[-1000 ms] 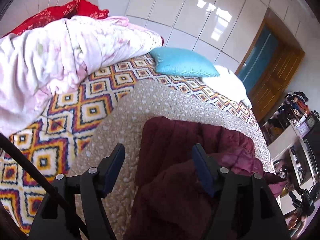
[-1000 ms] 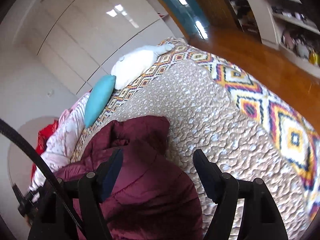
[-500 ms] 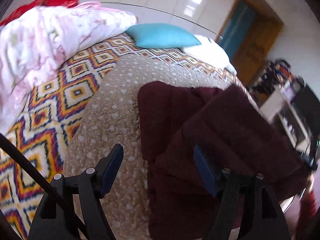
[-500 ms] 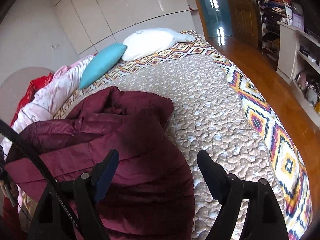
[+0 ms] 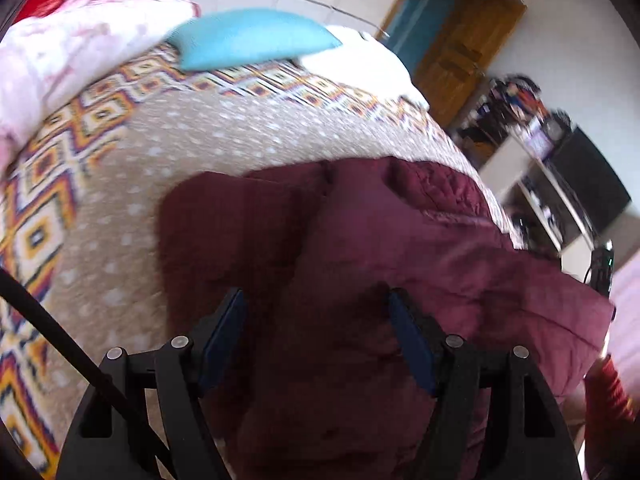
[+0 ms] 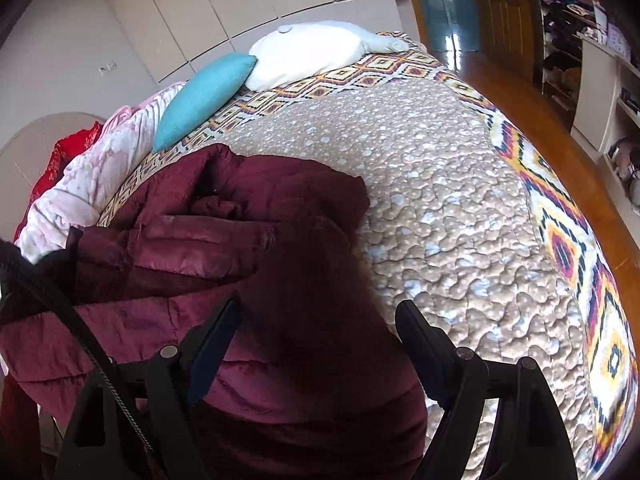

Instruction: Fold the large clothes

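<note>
- Hovering over a maroon quilted jacket [image 5: 400,248], my left gripper [image 5: 316,340] has its jaws wide, with nothing pinched; the fabric lies below and between the blue pads [image 5: 412,344], and I cannot tell whether they touch it.
- My right gripper [image 6: 316,340] is spread wide too, its jaws having just been opening; the jacket [image 6: 248,248] sits under the left finger while the right finger is over the bare quilt.
- In the right wrist view the jacket lies bunched in the lower left of the frame, on the beige pebbled bedspread [image 6: 460,208], its long axis running from lower left toward the centre.
- In the left wrist view it fills the lower centre and right, one flat panel reaching toward the upper left; much of this frame is blurred.
- A teal pillow [image 6: 204,96] and a white pillow [image 6: 308,52] sit at the top, a pink floral duvet [image 6: 84,176] at the left.
- No label or writing is readable anywhere.
</note>
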### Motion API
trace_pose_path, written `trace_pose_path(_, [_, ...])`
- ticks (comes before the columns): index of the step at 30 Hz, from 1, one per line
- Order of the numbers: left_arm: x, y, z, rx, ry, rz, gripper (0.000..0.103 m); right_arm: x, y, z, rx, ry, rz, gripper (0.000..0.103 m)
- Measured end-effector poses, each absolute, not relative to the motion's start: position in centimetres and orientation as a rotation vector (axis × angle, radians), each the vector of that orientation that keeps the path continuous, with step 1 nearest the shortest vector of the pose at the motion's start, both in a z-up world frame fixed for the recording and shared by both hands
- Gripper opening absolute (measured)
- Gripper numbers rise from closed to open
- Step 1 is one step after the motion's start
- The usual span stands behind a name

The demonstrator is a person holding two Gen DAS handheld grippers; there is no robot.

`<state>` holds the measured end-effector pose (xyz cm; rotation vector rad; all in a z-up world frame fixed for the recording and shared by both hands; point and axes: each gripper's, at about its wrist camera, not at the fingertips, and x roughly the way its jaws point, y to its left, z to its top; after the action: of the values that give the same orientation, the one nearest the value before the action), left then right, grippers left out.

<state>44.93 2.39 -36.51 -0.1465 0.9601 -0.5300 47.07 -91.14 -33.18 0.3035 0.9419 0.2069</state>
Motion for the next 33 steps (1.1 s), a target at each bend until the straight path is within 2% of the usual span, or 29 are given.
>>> trace_pose_path(1, [45.1,1.5,-36.7,-0.120,0.969,-0.550,0.073,47.0,-91.0,-33.1,0.300,0.941,0.208,0.085])
trace_pose_path(2, [45.0,0.2,-36.7,-0.081,0.974,-0.560,0.079,46.9,-90.9,-33.1,0.301,0.937,0.207,0.083])
trace_pose_path(4, [44.6,-1.1,-36.6,-0.030,0.957,-0.522,0.079,46.5,-90.9,-32.9,0.291,0.928,0.193,0.069])
trace_pose_path(5, [44.3,-1.6,-36.3,-0.010,0.945,-0.493,0.074,46.1,-91.0,-32.7,0.284,0.922,0.181,0.055])
trace_pose_path(6, [44.0,-1.8,-36.1,0.000,0.943,-0.466,0.053,45.8,-91.0,-32.5,0.283,0.919,0.176,0.036])
trace_pose_path(7, [43.7,-1.7,-35.7,0.012,0.940,-0.410,0.039,45.4,-91.1,-32.3,0.278,0.920,0.169,0.029])
trace_pose_path(8, [43.2,-1.4,-35.2,0.018,0.935,-0.362,0.031,45.1,-91.1,-32.0,0.270,0.913,0.161,0.026])
trace_pose_path(9, [42.7,-0.8,-34.7,0.011,0.918,-0.339,0.027,44.5,-91.1,-31.2,0.254,0.894,0.153,0.024])
trace_pose_path(15, [40.3,4.5,-28.7,-0.166,0.785,-0.300,0.025,42.7,-91.8,-24.8,0.264,0.747,0.160,0.021])
trace_pose_path(21, [44.9,5.1,-26.9,-0.196,0.753,-0.160,0.025,49.1,-93.1,-21.2,0.354,0.684,0.102,0.021])
trace_pose_path(25, [49.1,3.6,-30.5,-0.120,0.829,-0.059,0.025,54.4,-92.0,-23.8,0.343,0.752,0.059,0.021])
trace_pose_path(33, [53.9,3.1,-37.7,-0.094,0.939,0.030,0.030,60.2,-91.1,-34.1,0.342,0.914,-0.050,0.021])
